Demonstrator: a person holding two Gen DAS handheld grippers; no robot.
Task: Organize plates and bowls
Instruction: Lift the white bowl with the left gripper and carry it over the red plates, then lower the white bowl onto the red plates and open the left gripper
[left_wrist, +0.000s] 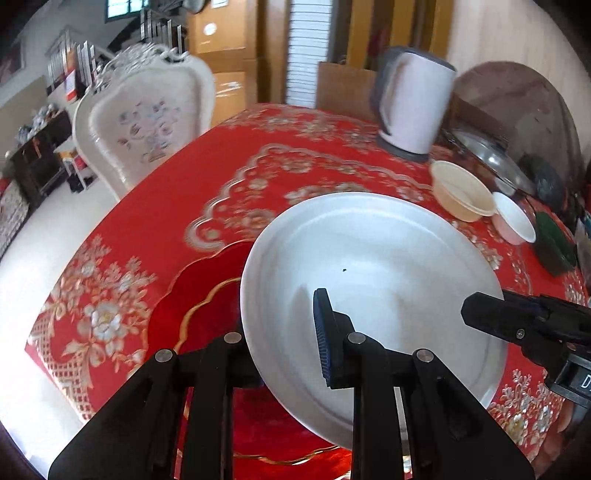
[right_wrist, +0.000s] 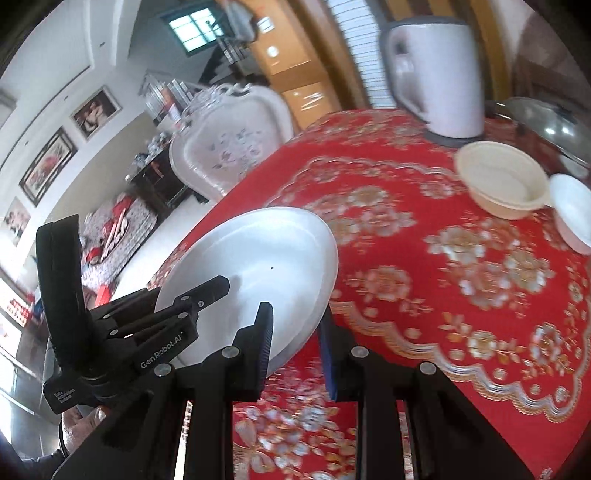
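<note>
Both grippers pinch the white plate (left_wrist: 369, 266): left gripper (left_wrist: 284, 332) on its near rim, right gripper (right_wrist: 295, 332) on the other side. It hangs tilted, above a red plate (left_wrist: 199, 295). Best to level it, lower slowly, then let go together.

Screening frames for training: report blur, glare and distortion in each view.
Left wrist: fisheye bends the red floral tablecloth; white electric kettle motion-smeared; floor at left overexposed. Right wrist: round white ceramic plate fairly sharp with soft glare; tablecloth pattern blurred nearby.
</note>
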